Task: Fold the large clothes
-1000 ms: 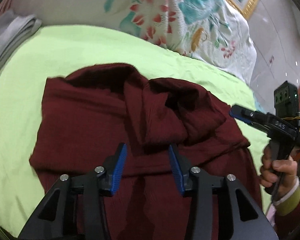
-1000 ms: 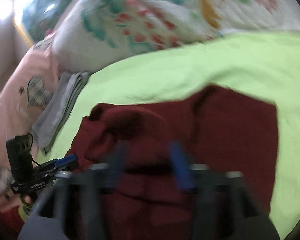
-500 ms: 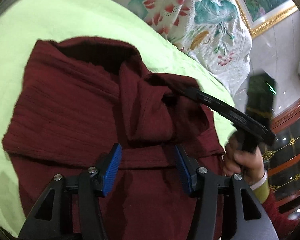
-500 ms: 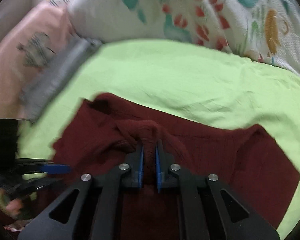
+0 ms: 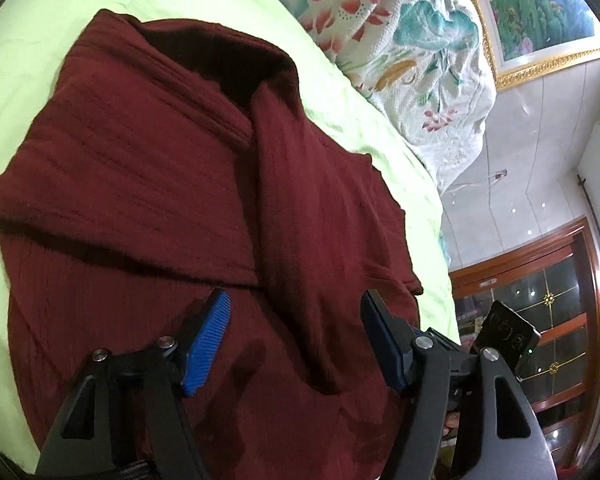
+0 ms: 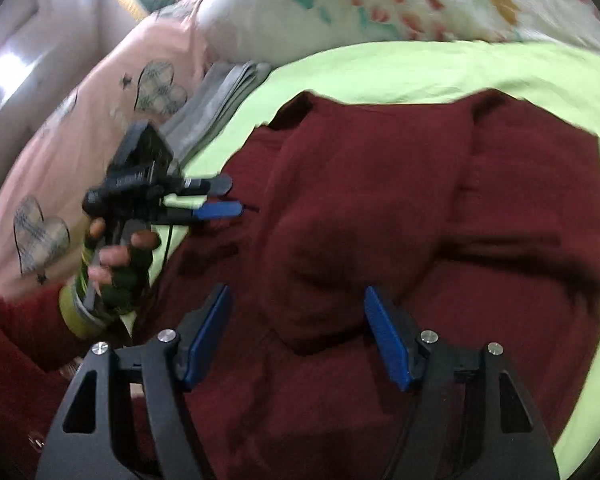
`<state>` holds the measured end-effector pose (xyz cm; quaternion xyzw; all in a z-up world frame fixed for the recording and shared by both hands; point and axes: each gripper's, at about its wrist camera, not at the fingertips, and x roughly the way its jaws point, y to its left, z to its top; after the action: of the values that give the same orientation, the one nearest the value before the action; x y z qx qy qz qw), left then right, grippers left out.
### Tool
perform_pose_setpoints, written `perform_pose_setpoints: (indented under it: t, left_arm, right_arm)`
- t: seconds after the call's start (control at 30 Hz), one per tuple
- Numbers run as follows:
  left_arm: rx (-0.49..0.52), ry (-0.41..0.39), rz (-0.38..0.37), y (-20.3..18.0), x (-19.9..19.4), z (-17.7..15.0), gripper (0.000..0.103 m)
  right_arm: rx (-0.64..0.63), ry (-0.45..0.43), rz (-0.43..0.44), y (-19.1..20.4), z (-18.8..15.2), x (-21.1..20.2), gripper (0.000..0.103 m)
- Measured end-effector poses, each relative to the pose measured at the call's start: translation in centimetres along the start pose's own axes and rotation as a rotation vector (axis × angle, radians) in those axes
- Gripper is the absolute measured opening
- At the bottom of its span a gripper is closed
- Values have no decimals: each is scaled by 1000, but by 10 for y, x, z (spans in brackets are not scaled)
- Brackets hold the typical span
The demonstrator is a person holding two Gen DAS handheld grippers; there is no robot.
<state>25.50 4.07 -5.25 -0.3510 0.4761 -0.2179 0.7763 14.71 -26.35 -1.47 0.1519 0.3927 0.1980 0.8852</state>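
Fingers [image 5: 210, 340] of both grippers spread wide — empty — above the maroon garment [image 5: 160, 184].

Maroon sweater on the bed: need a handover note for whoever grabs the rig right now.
Left gripper: open, empty, above the near part of the maroon sweater.
Right gripper: open, empty, above the sweater's middle.
The sweater lies on the green bedsheet, beside the floral quilt.
Done: both sleeves lie folded in over the body.
Left: fold the body over and smooth it. A grey folded garment sits at the sheet's edge.
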Motion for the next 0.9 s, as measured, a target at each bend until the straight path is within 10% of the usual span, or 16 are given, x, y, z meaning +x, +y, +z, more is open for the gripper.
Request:
perform_pose_setpoints:
  t: [0.2, 0.33, 0.4, 0.5, 0.7, 0.9]
  left_arm:
    - [10, 50, 33, -5, 17, 0, 68]
    - [59, 92, 42, -19, 41, -4, 65]
    - [77, 98, 50, -21, 47, -5, 53]
    - [88, 116, 48, -19, 54, -4, 5]
    - [84, -78, 115, -1, 1, 14, 5]
    - [73, -71, 142, 15, -14, 20, 3]
  right_arm:
    - [215, -177, -47, -36, 28, -20, 69]
    - [313, -166, -137, -60, 48, 1, 45]
    - [344, -132, -177, -67, 56, 17, 44]
    - [415, -98, -201, -80, 55, 35, 44]
    - [479, -135, -131, -83, 57, 39, 44]
    - [485, -118, -123, -79, 57, 51, 44]
